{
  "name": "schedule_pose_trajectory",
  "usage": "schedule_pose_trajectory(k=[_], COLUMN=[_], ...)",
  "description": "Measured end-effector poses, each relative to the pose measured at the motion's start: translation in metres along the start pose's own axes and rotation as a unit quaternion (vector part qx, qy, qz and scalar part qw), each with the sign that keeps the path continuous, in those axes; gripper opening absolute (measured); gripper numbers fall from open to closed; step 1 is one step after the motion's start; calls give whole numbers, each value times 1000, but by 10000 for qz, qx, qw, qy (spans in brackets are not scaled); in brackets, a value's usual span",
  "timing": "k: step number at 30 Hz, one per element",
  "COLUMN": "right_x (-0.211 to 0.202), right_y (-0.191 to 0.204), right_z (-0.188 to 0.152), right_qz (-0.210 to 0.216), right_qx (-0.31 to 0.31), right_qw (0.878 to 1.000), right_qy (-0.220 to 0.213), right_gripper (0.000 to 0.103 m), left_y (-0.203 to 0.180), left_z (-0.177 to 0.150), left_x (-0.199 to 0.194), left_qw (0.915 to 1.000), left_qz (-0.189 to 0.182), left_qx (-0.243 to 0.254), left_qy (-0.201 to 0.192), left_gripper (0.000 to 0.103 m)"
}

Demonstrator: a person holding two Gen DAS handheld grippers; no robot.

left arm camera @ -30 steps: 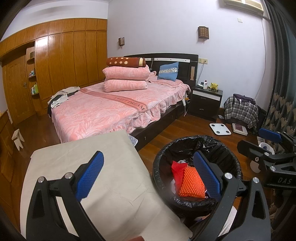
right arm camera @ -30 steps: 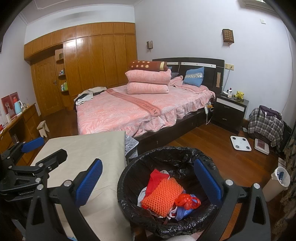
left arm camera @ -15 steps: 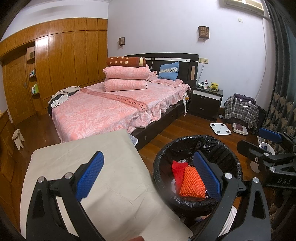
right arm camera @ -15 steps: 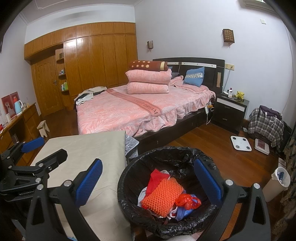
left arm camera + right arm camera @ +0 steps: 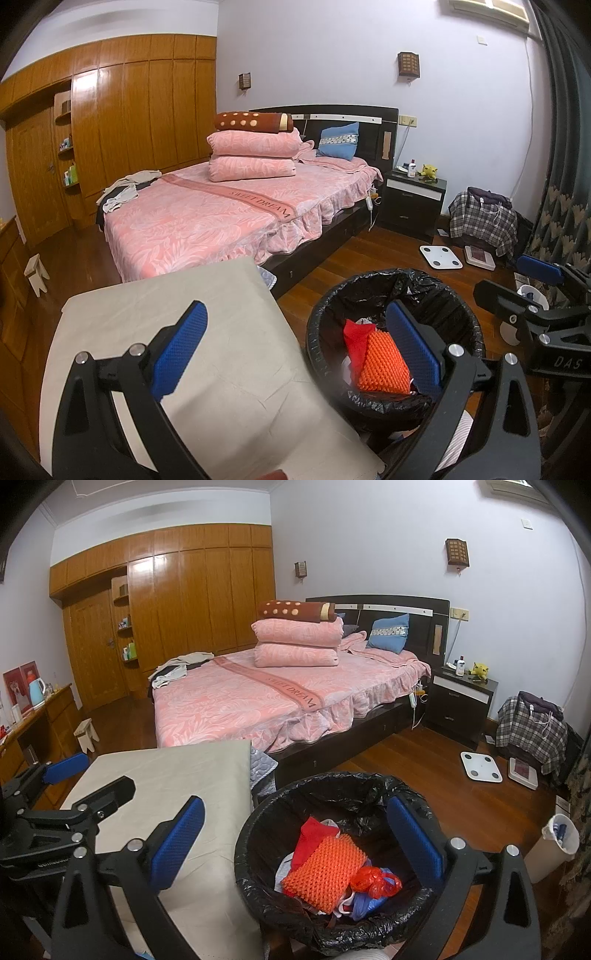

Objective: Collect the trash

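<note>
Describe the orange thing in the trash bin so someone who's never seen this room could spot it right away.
Start at the pink bed, then drop to the black-lined trash bin at its foot beside the beige table. On top of the pile inside lies an orange foam net, the only bumpy, knobbly piece among smooth red and blue bags.

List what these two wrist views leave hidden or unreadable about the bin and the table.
- Trash bin floor: both views, covered by orange mesh and other trash.
- Bin's near rim: left wrist view, behind left gripper finger.
- Table near edge: cut off by the frame.
</note>
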State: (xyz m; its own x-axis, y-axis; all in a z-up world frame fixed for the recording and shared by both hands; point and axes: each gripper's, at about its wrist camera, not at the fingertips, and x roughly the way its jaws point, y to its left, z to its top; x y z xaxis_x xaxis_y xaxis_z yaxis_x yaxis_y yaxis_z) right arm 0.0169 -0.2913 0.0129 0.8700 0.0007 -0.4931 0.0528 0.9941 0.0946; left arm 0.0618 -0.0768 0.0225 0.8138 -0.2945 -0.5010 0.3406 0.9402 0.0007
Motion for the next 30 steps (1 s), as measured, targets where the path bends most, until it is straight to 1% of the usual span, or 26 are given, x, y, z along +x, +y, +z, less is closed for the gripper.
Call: schedule_pose_trajectory(k=[30], right_x=[2], right_y=[2], right_z=[1], right_qz=[5], right_qx=[-14], right_qw=[10000], right_qy=[3], right_gripper=[97], left_y=[4], left_z=[0], left_x=[0], left_qw=[10000], left_qz=[0], left_qx=[-16], left_qy=[13], left_gripper=[95])
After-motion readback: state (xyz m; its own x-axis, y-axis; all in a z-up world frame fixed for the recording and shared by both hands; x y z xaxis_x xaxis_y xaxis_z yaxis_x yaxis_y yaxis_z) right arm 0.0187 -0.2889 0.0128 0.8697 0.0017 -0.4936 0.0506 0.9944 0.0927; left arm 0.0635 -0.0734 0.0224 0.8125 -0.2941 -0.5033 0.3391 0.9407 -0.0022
